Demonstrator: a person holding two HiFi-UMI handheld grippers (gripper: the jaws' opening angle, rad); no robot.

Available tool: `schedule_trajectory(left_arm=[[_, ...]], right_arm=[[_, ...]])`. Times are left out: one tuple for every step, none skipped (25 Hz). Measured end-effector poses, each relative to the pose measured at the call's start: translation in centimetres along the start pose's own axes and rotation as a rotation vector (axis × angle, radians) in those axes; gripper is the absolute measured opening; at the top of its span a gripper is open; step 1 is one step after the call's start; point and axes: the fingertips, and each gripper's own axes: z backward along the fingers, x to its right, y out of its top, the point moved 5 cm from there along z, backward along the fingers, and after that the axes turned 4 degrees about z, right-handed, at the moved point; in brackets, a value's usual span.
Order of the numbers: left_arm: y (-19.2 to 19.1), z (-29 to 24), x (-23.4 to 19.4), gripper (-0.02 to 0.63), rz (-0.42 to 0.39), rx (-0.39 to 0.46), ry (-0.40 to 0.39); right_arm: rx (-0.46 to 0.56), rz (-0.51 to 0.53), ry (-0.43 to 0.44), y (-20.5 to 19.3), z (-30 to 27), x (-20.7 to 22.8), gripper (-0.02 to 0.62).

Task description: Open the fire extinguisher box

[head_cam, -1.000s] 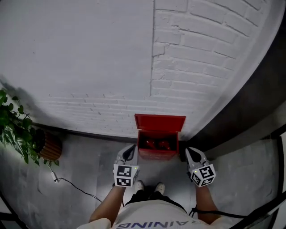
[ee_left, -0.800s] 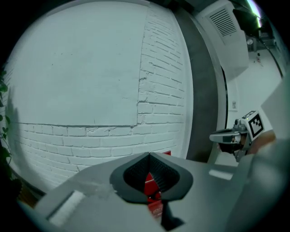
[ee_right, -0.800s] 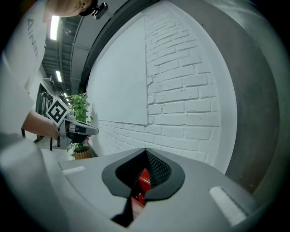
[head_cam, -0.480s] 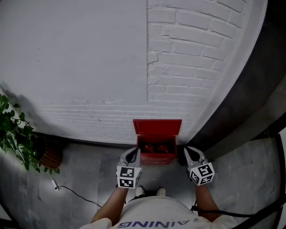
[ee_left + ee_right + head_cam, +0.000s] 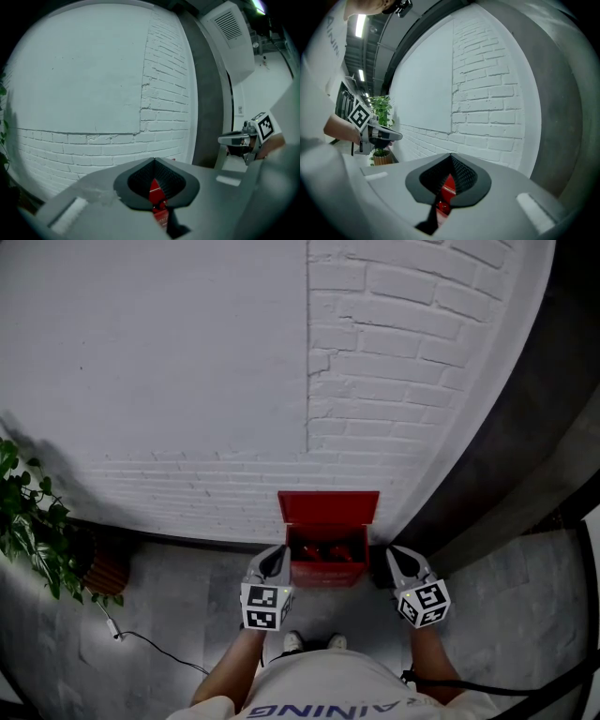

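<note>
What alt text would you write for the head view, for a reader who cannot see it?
Seen from above, a red fire extinguisher box stands open against a white brick wall, lid raised. A person's left gripper and right gripper, both shut, flank it; a potted plant stands far left.

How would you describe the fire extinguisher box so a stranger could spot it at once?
Follow the white brick wall down to the grey floor. The box sits at its foot, near the dark pillar. It is the only red thing there, its lid raised against the bricks.
</note>
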Motion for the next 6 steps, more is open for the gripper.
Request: schedule_trajectory(left_arm=[[-0.05,0.05,-0.04,0.005,0.002,0.0,0.001],[-0.08,0.1,-0.02,0.005,0.002,-0.001,0.0],[-0.09,0.15,0.05,0.005,0.002,0.0,-0.002],[-0.08,0.2,0.12,0.005,0.001,0.0,-0.004],[-0.05,0.25,0.2,0.005,0.0,0.001,-0.006],[-0.02,0.3,0.27,0.005,-0.001,0.002,-0.008]], right_arm=[[0.0,0.001,0.001,0.01,0.05,-0.06,0.006],[0.0,0.003,0.001,0.01,0.12,-0.1,0.006],[0.0,0.004,0.0,0.01,0.2,-0.13,0.006],[-0.001,0.005,-0.001,0.01,0.28,-0.13,0.006],[-0.001,0.006,-0.002,0.02,0.36,-0.13,0.006],[-0.001,0.007,-0.002,0.03,0.43,-0.12,0.006]])
